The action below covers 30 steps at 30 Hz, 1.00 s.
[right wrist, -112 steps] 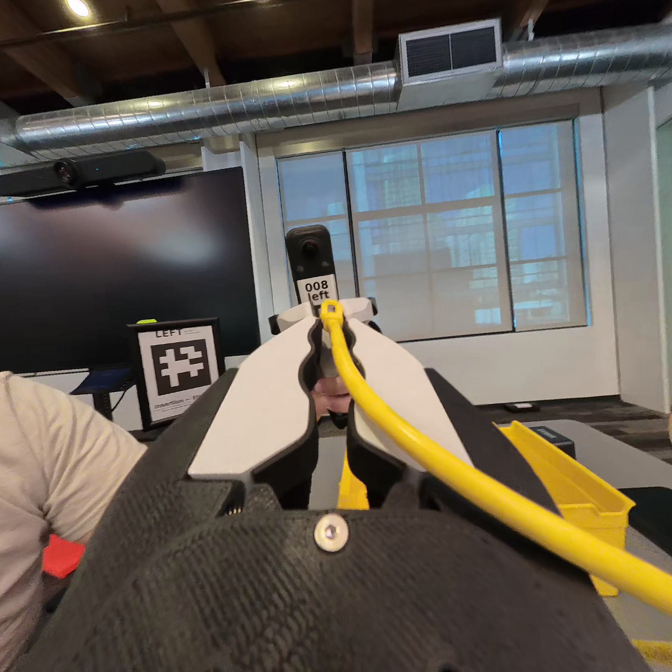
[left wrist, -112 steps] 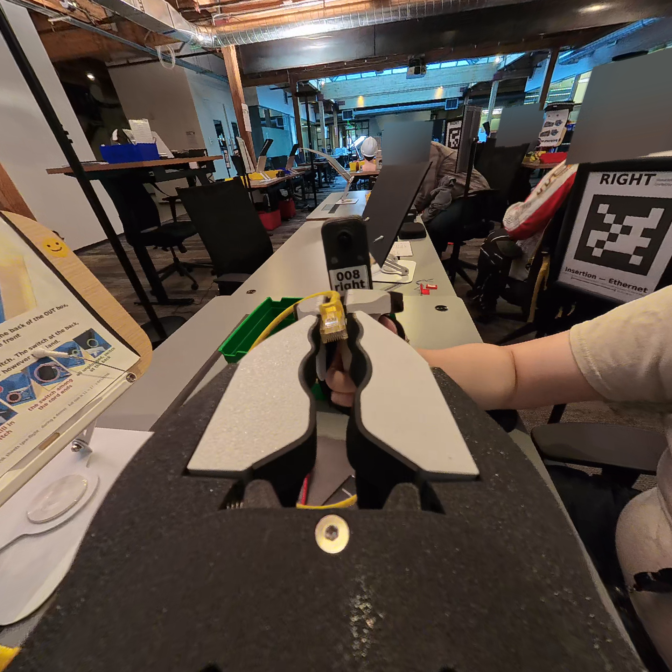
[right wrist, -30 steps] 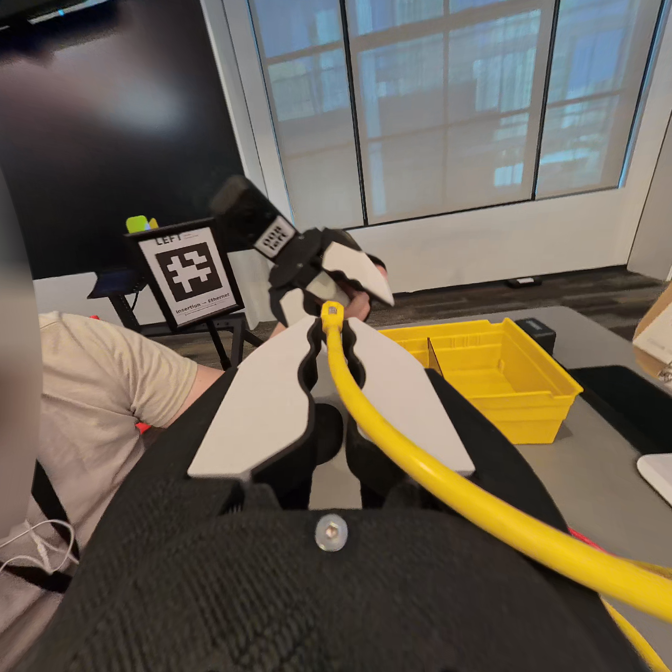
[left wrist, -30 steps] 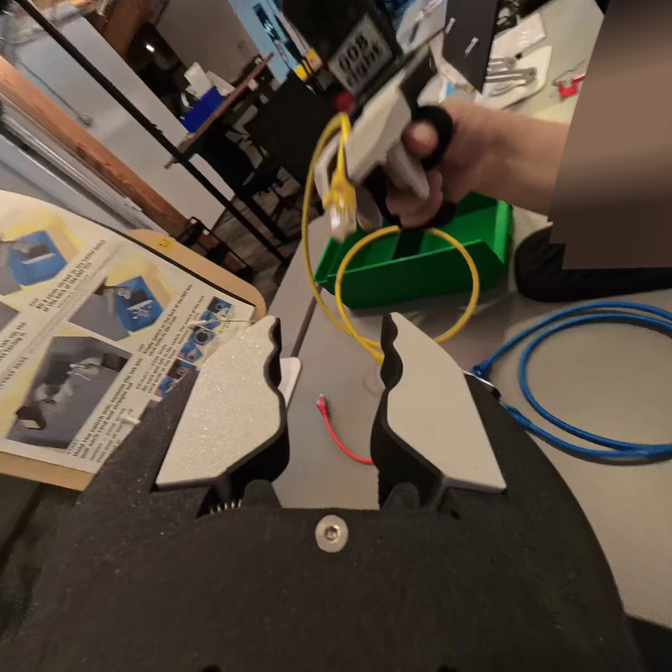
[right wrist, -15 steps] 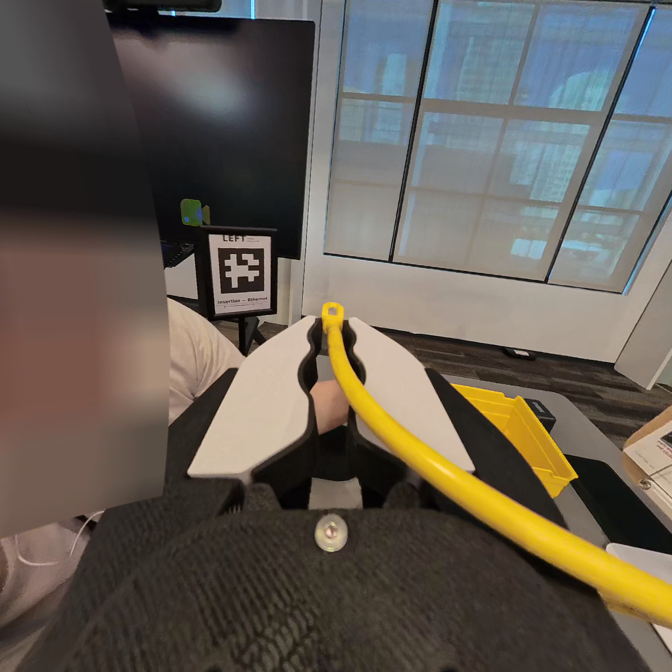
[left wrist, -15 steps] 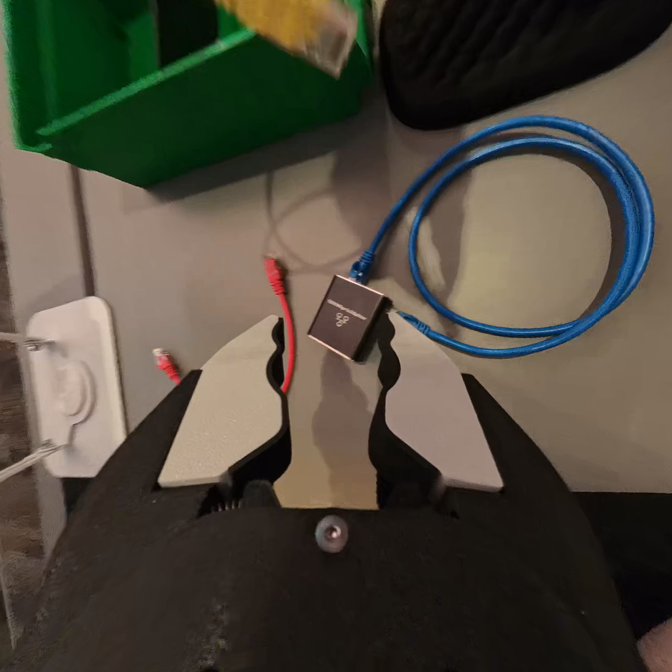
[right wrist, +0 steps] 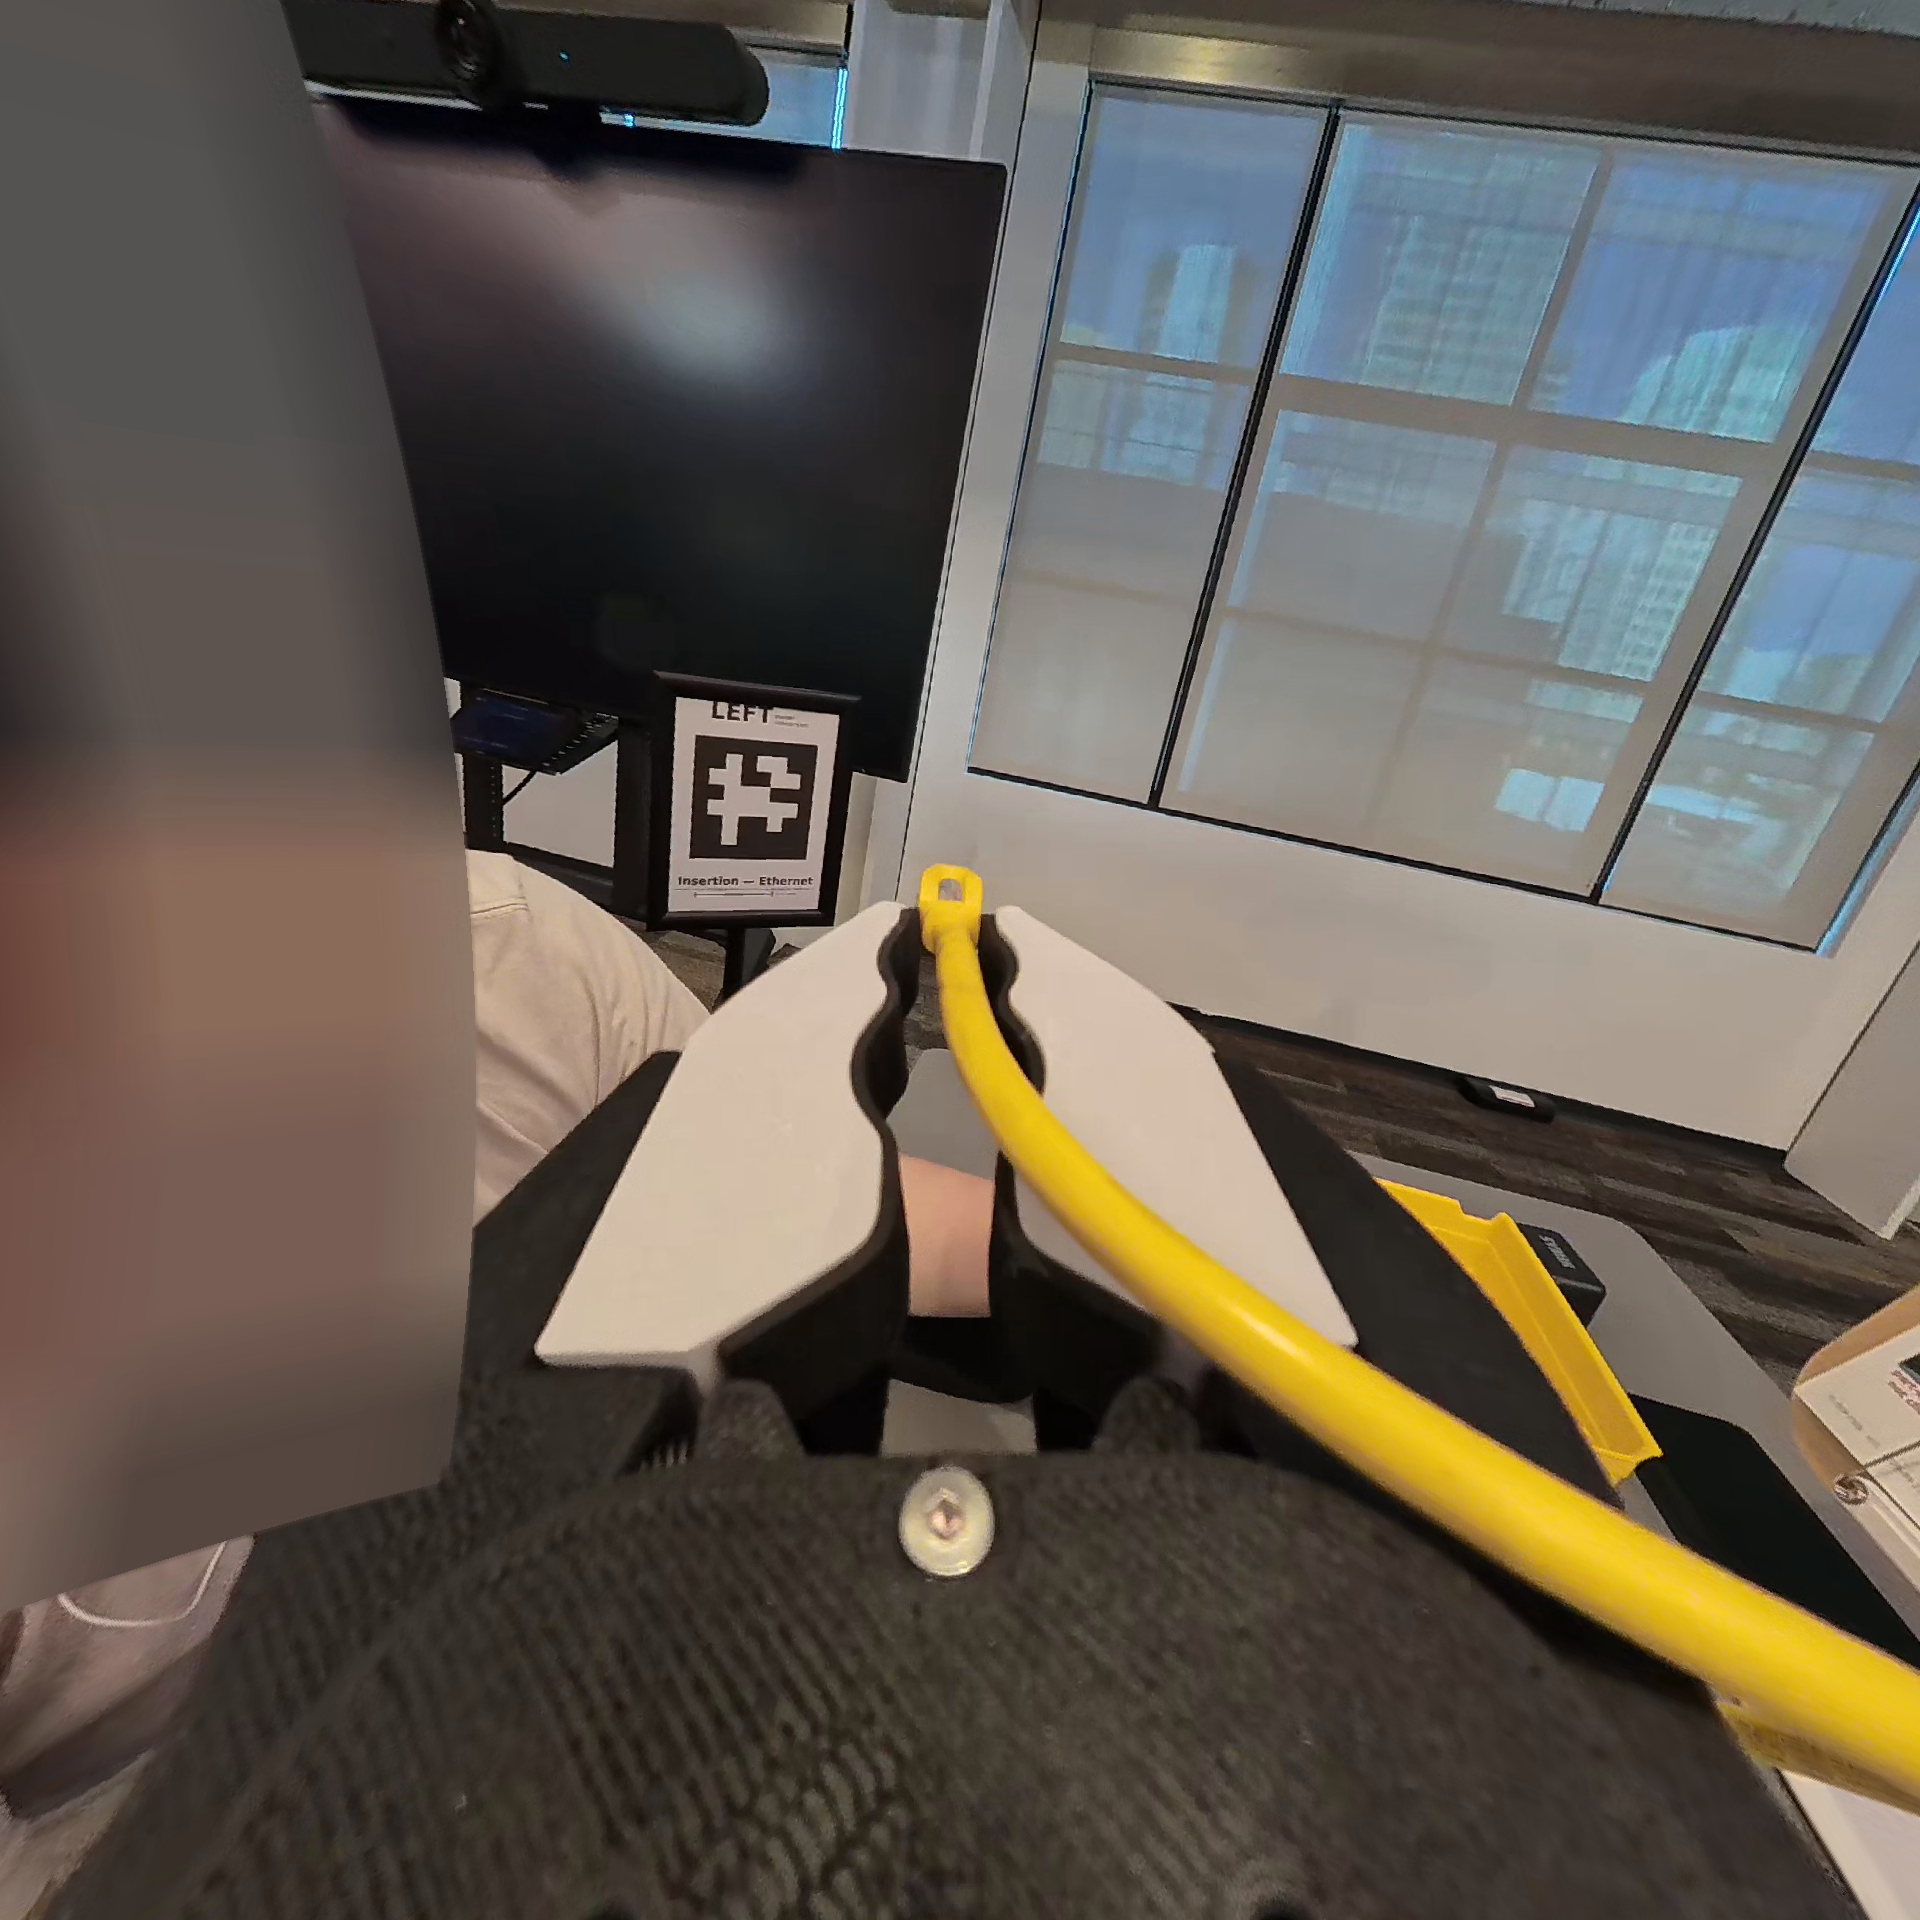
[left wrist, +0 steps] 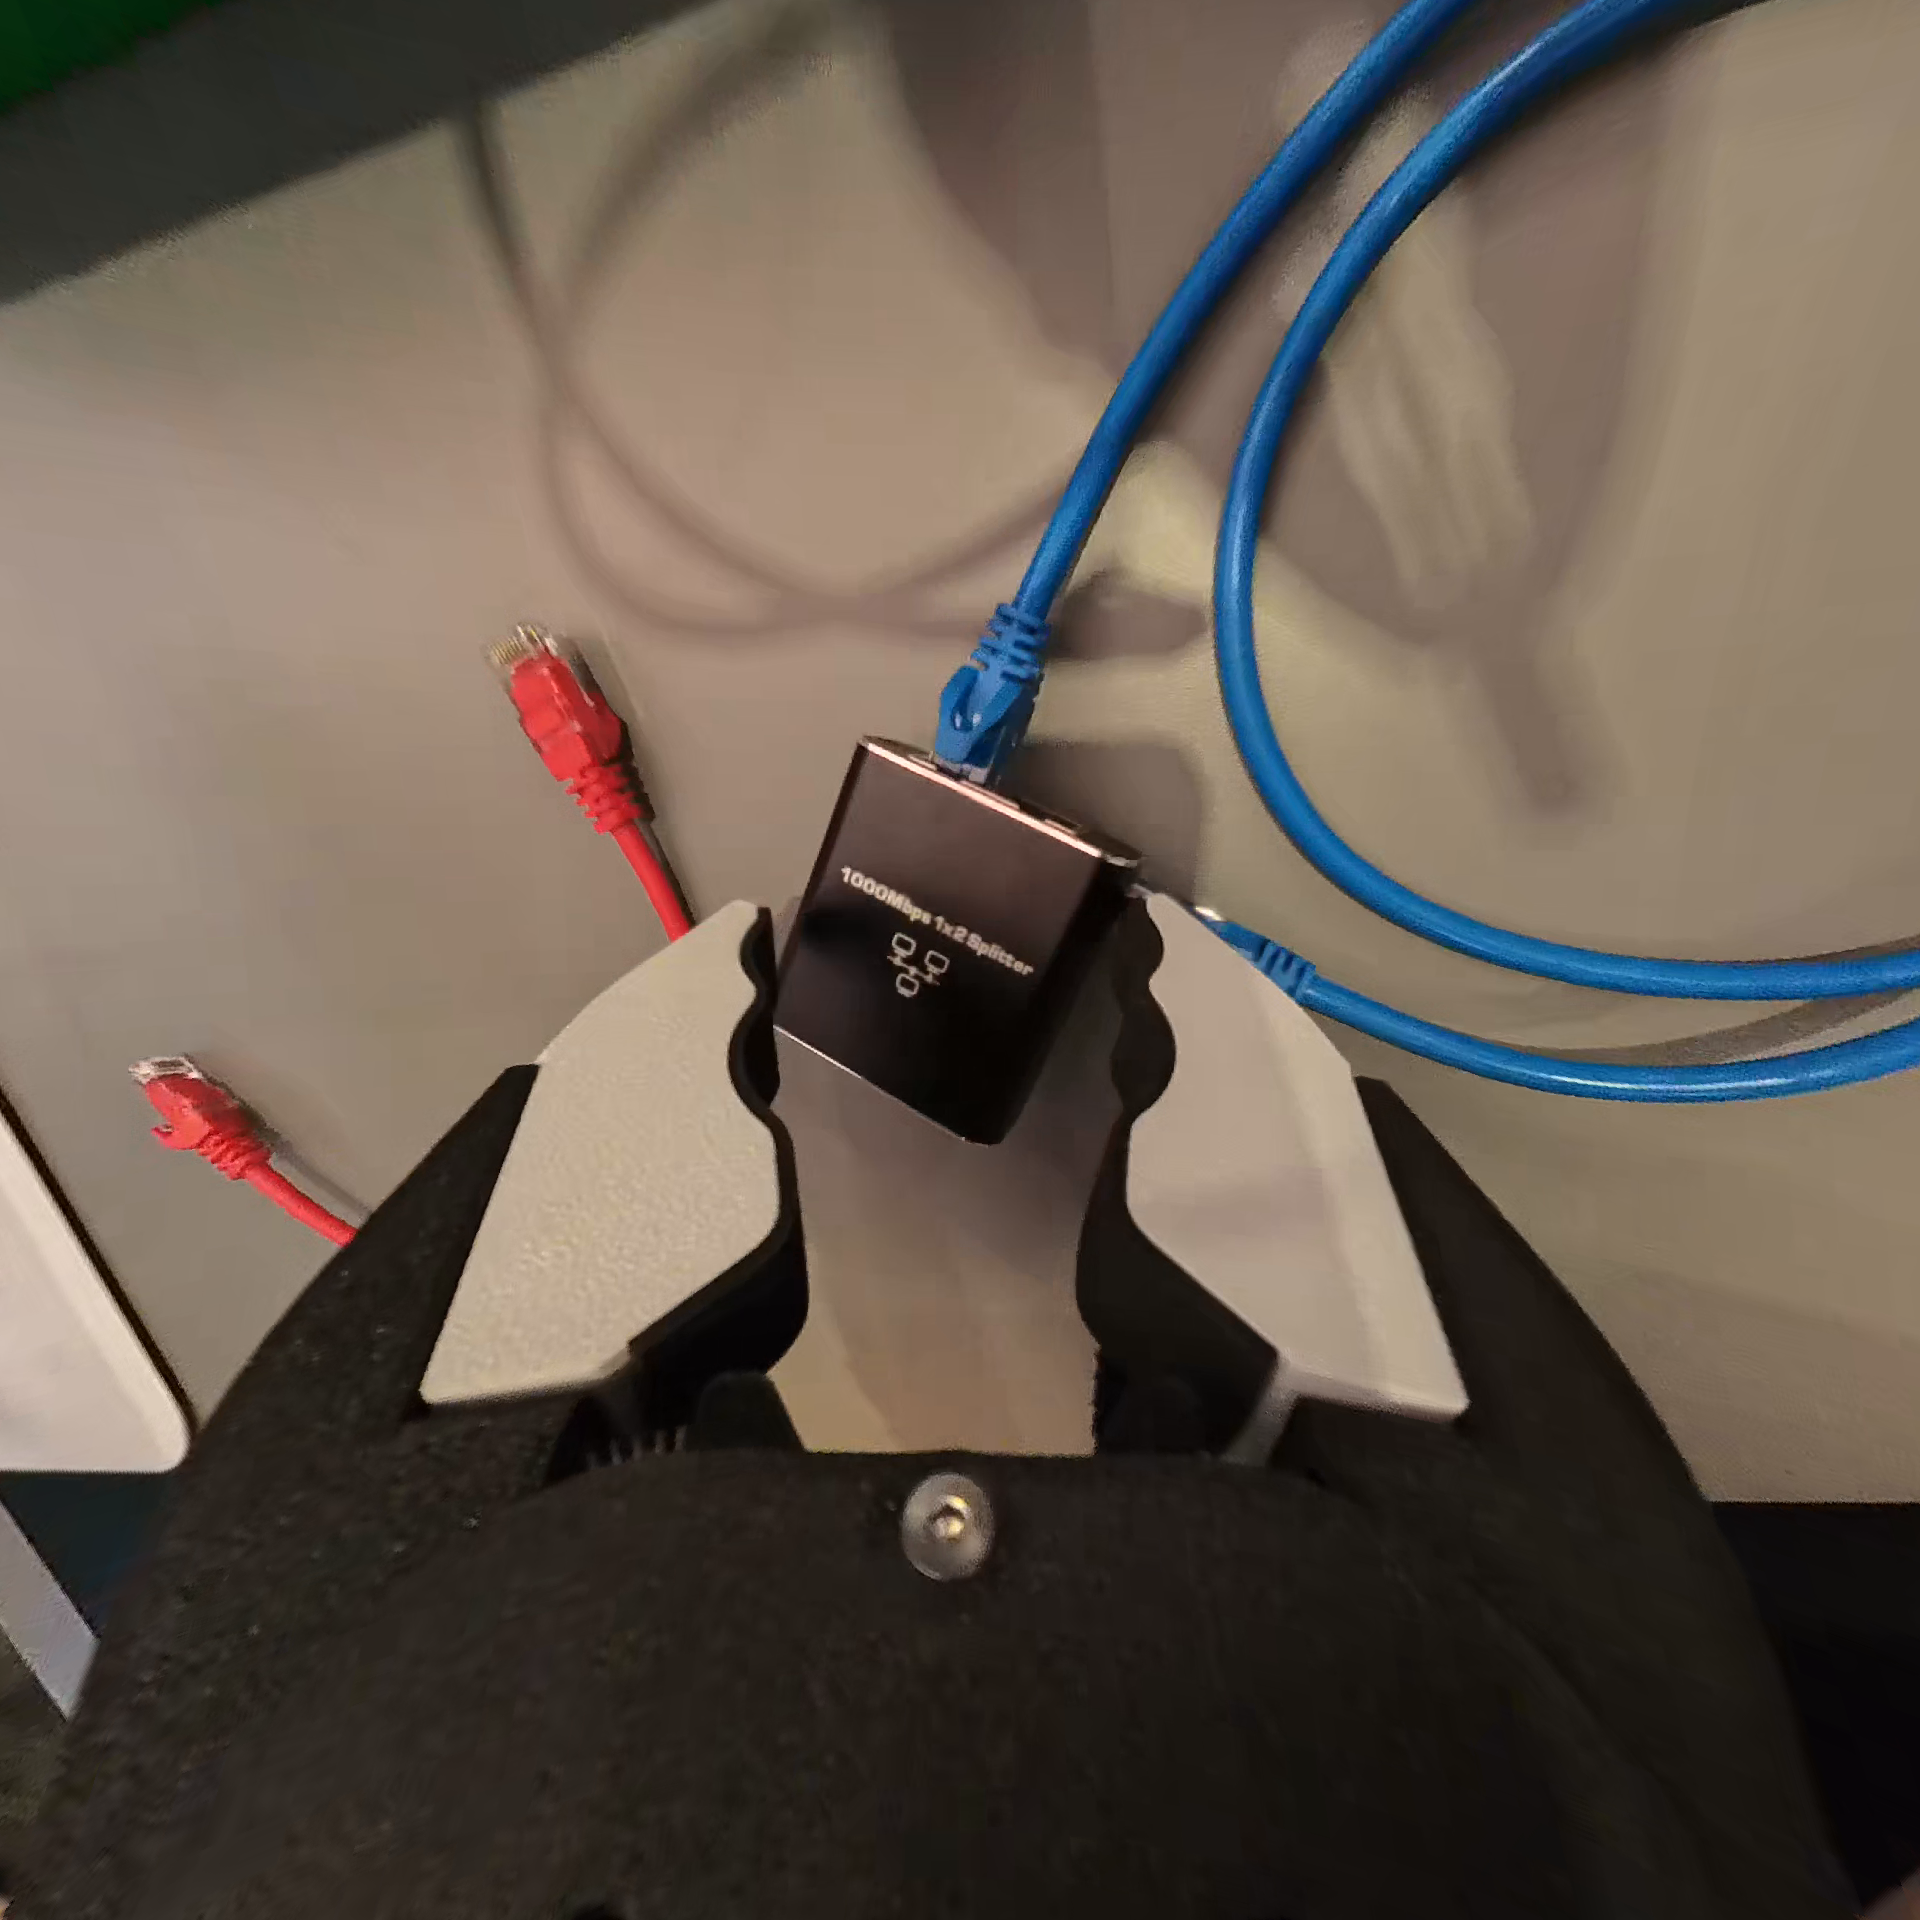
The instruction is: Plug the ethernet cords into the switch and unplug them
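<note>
Between my left fingers (left wrist: 634,1164), spread wide, sat the small black switch (left wrist: 935,951) on the grey table (left wrist: 312,499). My left gripper (left wrist: 948,925) straddled its near half, though I could not tell whether the pads touched its sides. A blue cord (left wrist: 1236,582) was plugged into the switch's far face, looped off to the right and came back beside my right-hand finger. Left of the switch lay a red cord (left wrist: 582,748), its plug pointing away and unplugged, with a second red plug (left wrist: 192,1114) farther left, near a white plate at the edge. My right gripper (right wrist: 948,914) was pressed tight on the yellow cord (right wrist: 1195,1236) just behind its plug (right wrist: 950,889), held up off the table, the cable trailing back to the near right. Beyond it to the right stood a yellow bin (right wrist: 1527,1330), and farther off a marker sign (right wrist: 753,800), a dark screen and windows.
</note>
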{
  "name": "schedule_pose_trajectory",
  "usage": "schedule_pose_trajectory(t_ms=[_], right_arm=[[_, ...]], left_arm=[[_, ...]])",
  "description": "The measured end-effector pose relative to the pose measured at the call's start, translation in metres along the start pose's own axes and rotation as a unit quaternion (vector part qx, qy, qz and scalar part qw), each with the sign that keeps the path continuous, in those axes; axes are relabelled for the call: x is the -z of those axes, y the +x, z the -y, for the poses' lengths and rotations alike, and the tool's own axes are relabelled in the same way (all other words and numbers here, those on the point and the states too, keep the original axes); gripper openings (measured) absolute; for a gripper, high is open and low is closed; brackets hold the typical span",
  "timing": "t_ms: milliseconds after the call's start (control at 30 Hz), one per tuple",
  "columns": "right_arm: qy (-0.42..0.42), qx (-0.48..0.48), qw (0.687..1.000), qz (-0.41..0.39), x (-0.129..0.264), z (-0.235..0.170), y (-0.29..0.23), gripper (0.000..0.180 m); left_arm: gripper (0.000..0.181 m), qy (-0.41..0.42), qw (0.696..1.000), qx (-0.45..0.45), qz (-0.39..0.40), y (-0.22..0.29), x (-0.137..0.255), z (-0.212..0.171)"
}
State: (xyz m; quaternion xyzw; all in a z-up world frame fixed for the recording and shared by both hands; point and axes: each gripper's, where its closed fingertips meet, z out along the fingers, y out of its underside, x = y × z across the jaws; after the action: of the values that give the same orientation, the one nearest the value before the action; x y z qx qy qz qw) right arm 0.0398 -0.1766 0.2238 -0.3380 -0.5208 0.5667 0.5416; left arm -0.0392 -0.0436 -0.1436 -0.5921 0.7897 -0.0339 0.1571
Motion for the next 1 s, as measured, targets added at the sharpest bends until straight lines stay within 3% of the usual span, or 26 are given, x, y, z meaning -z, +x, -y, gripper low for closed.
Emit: schedule_pose_trajectory(t_ms=[233, 367, 467, 567, 700, 833, 900, 1000], right_arm=[[0.004, 0.012, 1.000, -0.001, 0.006, 0.004, -0.004, 0.012], [0.018, 0.014, 1.000, 0.000, 0.013, 0.009, -0.006, 0.012], [0.023, 0.018, 1.000, -0.004, 0.017, 0.012, -0.006, 0.012], [0.025, 0.020, 0.999, -0.001, 0.018, 0.014, -0.010, 0.012], [0.026, 0.022, 0.999, 0.006, 0.018, 0.014, -0.013, 0.012], [0.026, 0.024, 0.999, 0.008, 0.020, 0.014, -0.014, 0.012], [0.026, 0.028, 0.999, 0.008, 0.022, 0.014, -0.015, 0.012], [0.027, 0.031, 0.999, 0.008, 0.025, 0.015, -0.017, 0.012]], left_arm=[[0.059, -0.007, 0.999, 0.047, -0.003, -0.007, -0.004, 0.001], [0.058, -0.023, 0.987, 0.157, 0.030, -0.009, -0.003, -0.003], [0.058, -0.037, 0.949, 0.303, 0.077, -0.006, 0.000, -0.012], [0.057, -0.053, 0.931, 0.350, 0.090, 0.014, 0.007, -0.022], [0.054, -0.083, 0.955, 0.275, 0.075, 0.039, 0.018, -0.031], [0.069, -0.064, 0.993, 0.078, 0.066, 0.047, 0.028, -0.020], [0.069, -0.048, 0.996, -0.031, 0.071, 0.046, 0.030, -0.015], [0.070, -0.067, 0.989, -0.125, 0.043, 0.047, 0.025, -0.022]])
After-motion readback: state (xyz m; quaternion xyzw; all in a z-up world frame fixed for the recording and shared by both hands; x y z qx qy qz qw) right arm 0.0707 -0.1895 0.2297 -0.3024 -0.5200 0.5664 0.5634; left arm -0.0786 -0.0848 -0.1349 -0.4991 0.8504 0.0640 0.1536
